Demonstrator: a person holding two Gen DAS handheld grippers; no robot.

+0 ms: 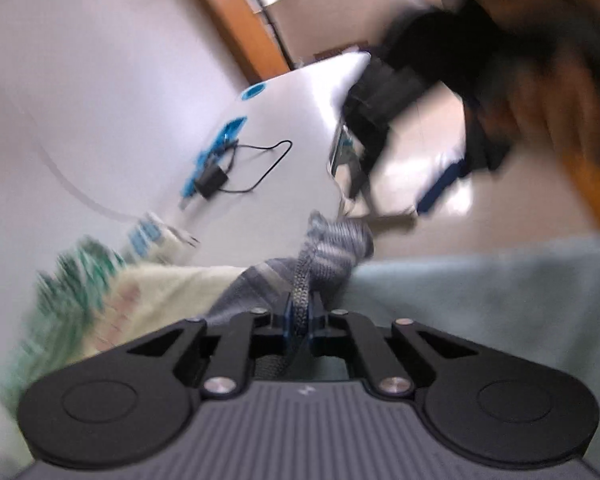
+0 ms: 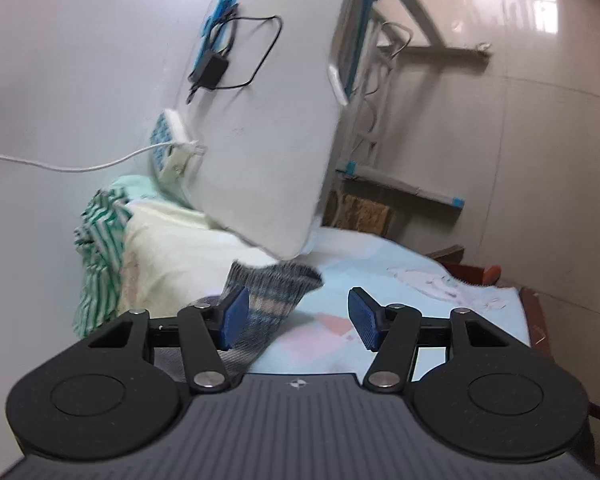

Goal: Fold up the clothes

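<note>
A grey striped knitted garment (image 1: 324, 256) is pinched between the blue pads of my left gripper (image 1: 300, 320), which is shut on it; the cloth bunches up beyond the fingertips. In the right wrist view the same grey striped garment (image 2: 268, 292) lies on a pale patterned bed sheet (image 2: 380, 280), beside and partly behind my left blue pad. My right gripper (image 2: 300, 314) is open and holds nothing. The left wrist view is motion-blurred.
A cream towel (image 2: 172, 256) and a green-striped cloth (image 2: 96, 248) are piled at the left. A white table (image 2: 260, 120) with a black charger (image 2: 210, 72) and a power strip (image 2: 168, 140) stands behind. A metal frame (image 2: 396, 80) stands on the tiled floor at right.
</note>
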